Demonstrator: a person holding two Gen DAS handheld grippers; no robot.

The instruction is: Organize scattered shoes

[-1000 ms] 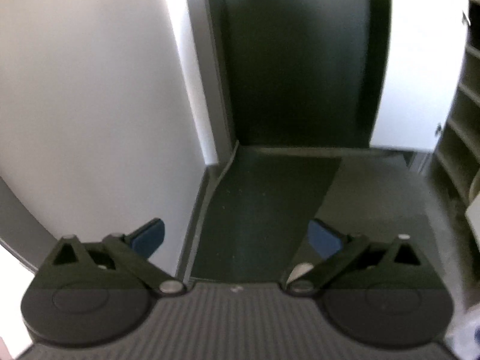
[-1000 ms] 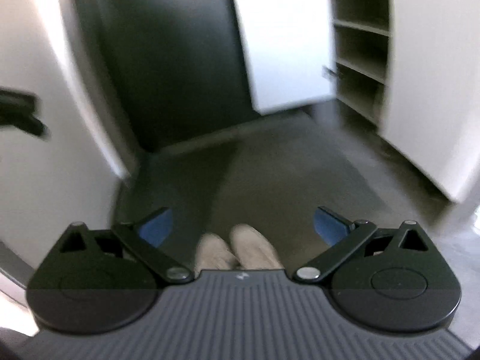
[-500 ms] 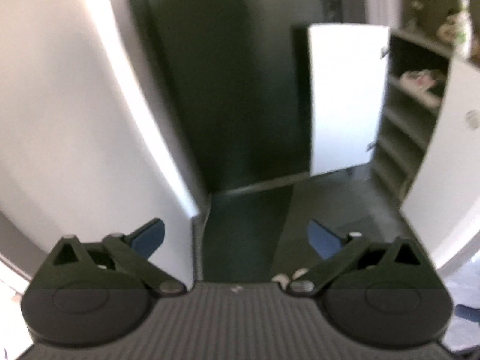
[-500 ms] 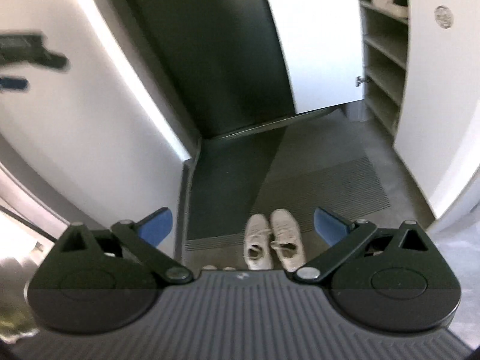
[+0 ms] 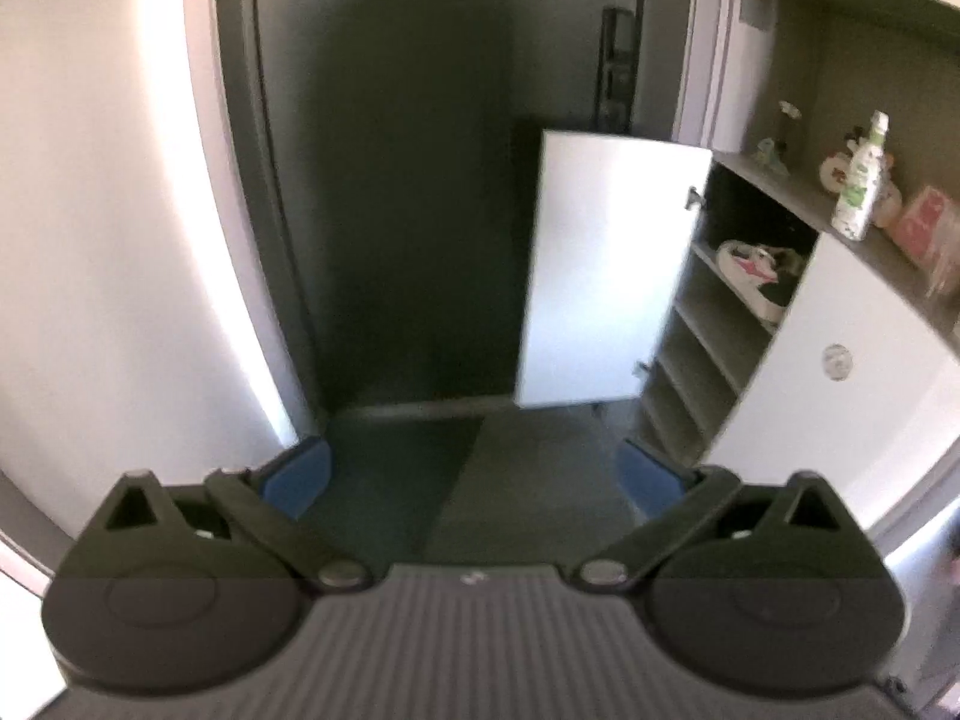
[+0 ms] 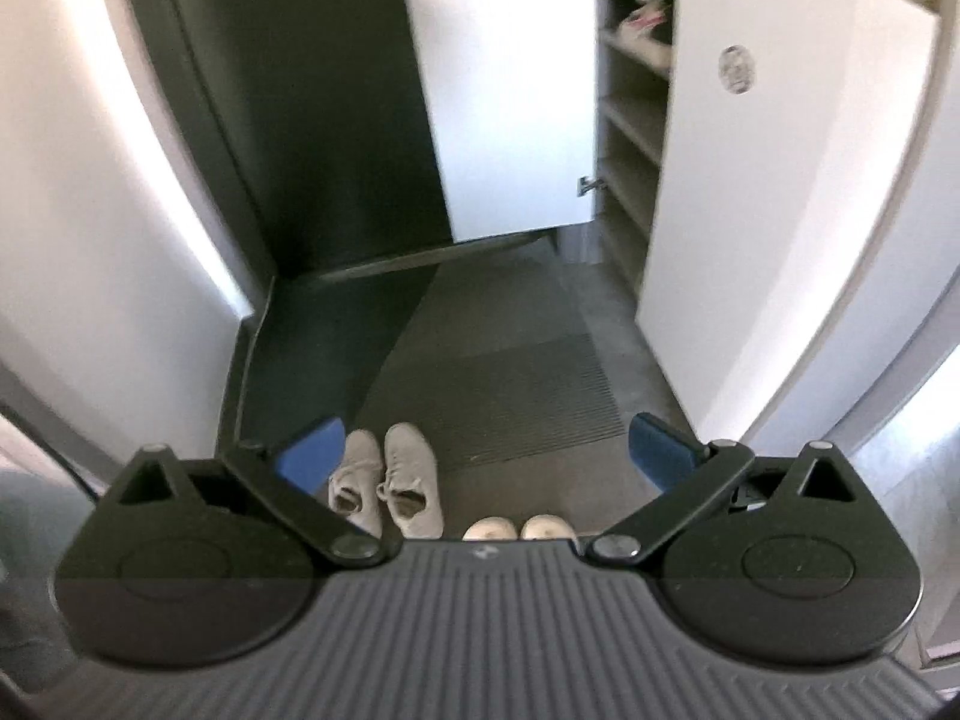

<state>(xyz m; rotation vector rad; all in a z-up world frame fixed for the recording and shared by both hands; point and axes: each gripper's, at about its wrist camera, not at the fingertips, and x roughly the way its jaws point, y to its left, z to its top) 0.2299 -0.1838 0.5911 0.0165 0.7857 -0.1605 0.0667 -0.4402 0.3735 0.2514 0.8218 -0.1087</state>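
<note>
The open shoe cabinet (image 6: 630,120) stands ahead to my right, one sneaker (image 5: 756,276) already shelved. The beige pair (image 6: 387,480) lies on the mat (image 6: 510,360) just below my right gripper (image 6: 486,450), toes pointing forward, nearer it than my left gripper (image 5: 474,474). Both are spread wide, holding nothing.

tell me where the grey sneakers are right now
In the right wrist view the grey sneakers sit side by side on the floor mat, low and left of centre, just beyond the right gripper.
</note>
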